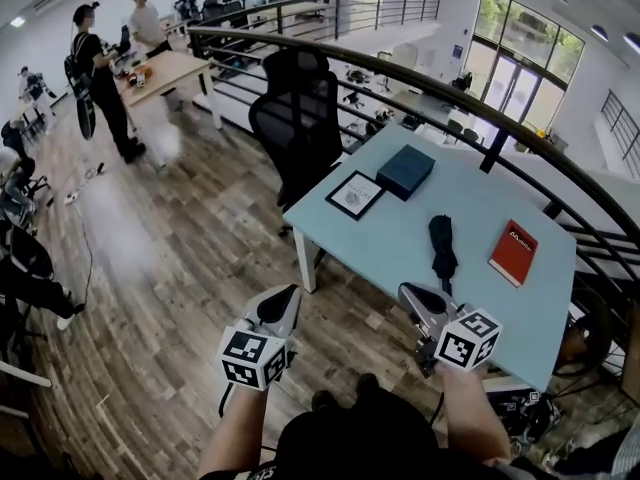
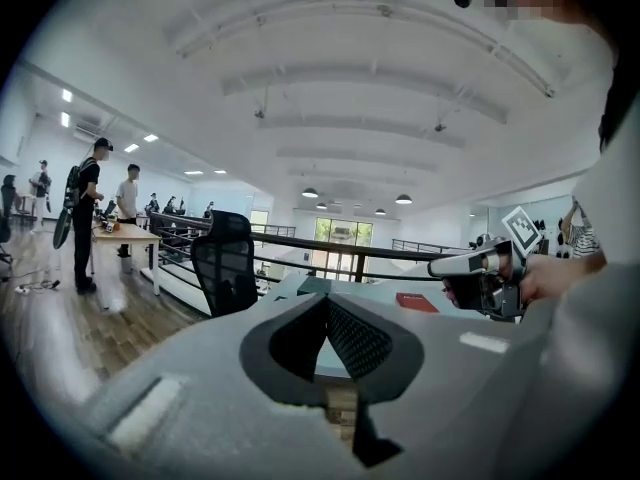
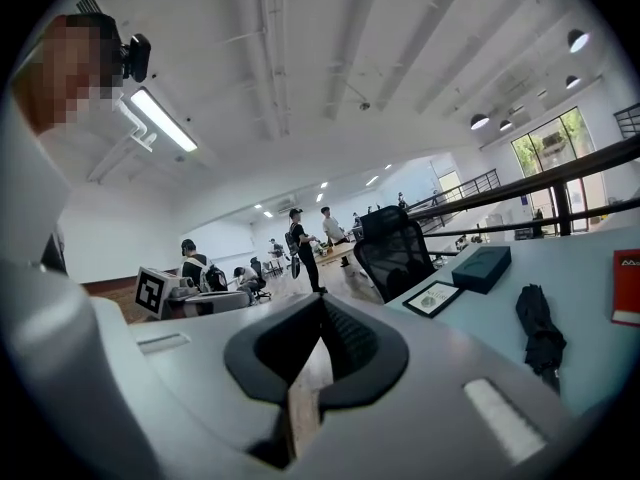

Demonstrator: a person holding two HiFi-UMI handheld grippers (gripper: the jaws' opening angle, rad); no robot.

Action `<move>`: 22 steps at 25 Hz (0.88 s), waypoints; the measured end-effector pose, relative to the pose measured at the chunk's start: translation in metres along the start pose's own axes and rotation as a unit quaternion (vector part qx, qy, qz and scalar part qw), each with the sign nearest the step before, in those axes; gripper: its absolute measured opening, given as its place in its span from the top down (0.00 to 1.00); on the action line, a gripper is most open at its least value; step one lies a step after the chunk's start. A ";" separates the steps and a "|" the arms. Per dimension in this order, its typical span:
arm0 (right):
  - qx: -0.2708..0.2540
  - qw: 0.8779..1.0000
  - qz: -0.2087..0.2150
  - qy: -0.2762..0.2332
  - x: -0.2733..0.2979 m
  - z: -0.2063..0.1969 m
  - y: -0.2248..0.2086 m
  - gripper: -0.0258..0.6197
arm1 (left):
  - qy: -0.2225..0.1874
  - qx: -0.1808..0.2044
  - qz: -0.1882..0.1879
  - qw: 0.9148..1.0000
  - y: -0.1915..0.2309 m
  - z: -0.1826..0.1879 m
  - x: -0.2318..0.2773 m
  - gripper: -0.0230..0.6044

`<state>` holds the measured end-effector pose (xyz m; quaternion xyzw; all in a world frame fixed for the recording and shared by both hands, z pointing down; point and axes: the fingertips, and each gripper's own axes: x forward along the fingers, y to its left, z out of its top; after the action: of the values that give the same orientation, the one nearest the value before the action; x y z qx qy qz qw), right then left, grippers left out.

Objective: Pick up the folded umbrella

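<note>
The folded black umbrella (image 1: 442, 248) lies on the light blue table (image 1: 390, 243), between a red book and a framed card. In the right gripper view the umbrella (image 3: 540, 330) is low at the right, beyond and right of the jaws. Both grippers are held in the air short of the table's near edge, pointing toward it. My left gripper (image 1: 289, 295) (image 2: 325, 302) is shut and empty, over the wooden floor left of the table. My right gripper (image 1: 407, 292) (image 3: 322, 302) is shut and empty too, just before the table edge, below the umbrella in the head view.
On the table also lie a red book (image 1: 513, 252), a dark teal box (image 1: 405, 171) and a framed card (image 1: 355, 194). A black office chair (image 1: 300, 118) stands at the table's far left corner. A dark railing (image 1: 450, 93) runs behind. People stand at a wooden desk (image 1: 170, 68).
</note>
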<state>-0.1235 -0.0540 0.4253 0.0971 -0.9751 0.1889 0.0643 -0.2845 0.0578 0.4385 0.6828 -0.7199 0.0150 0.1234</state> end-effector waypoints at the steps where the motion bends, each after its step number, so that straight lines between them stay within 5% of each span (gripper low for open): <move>1: 0.003 1.000 -0.007 -0.001 0.000 -0.002 -0.008 0.96 | 0.006 0.000 -0.008 1.000 0.000 -0.002 0.010 0.95; 12: 0.064 0.995 -0.068 -0.016 0.023 0.011 -0.150 0.96 | 0.050 0.015 -0.062 0.997 -0.002 0.011 0.147 0.95; 22: 0.062 0.996 -0.063 -0.002 0.076 0.060 -0.276 0.96 | 0.061 0.036 -0.080 0.994 -0.009 0.052 0.299 0.95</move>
<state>-0.1439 -0.3408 0.4812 0.1626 -0.9537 0.2439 0.0680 -0.2951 -0.2458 0.4464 0.7401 -0.6531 0.0725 0.1427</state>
